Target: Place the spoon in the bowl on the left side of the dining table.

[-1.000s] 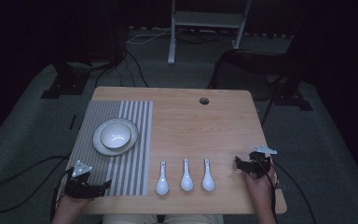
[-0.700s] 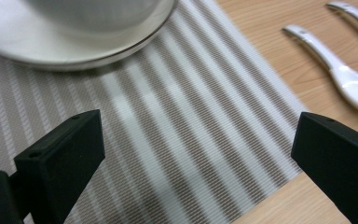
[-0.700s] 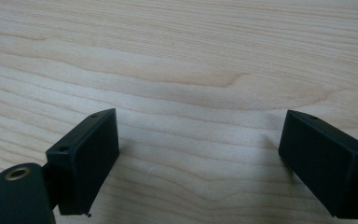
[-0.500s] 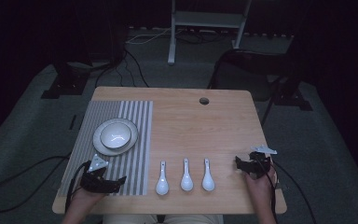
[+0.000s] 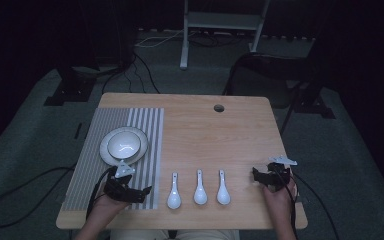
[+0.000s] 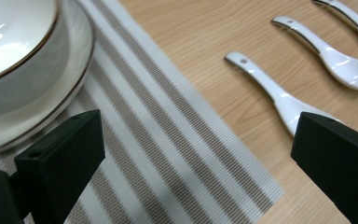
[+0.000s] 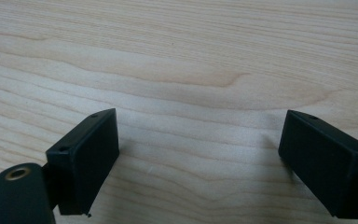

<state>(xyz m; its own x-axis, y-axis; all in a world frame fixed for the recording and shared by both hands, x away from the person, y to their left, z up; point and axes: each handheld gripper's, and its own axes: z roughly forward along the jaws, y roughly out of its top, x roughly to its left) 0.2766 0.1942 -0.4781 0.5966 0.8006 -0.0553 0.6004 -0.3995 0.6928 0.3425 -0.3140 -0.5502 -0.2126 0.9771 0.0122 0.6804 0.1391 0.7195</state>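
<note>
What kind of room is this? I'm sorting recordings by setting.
Probably a studio or lab set up for recording, not a home: a lone wooden table on grey carpet, cables trailing across it, a metal stand, dark surroundings.

No writing, label, brand, number or sign can be read in any of the views; the tabletop [image 5: 215,135], the striped mat [image 5: 145,125], the bowl [image 5: 124,145] and the spoons [image 5: 198,187] carry none.

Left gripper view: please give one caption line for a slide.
Open left gripper above striped grey placemat, facing nearest white ceramic spoon.
</note>
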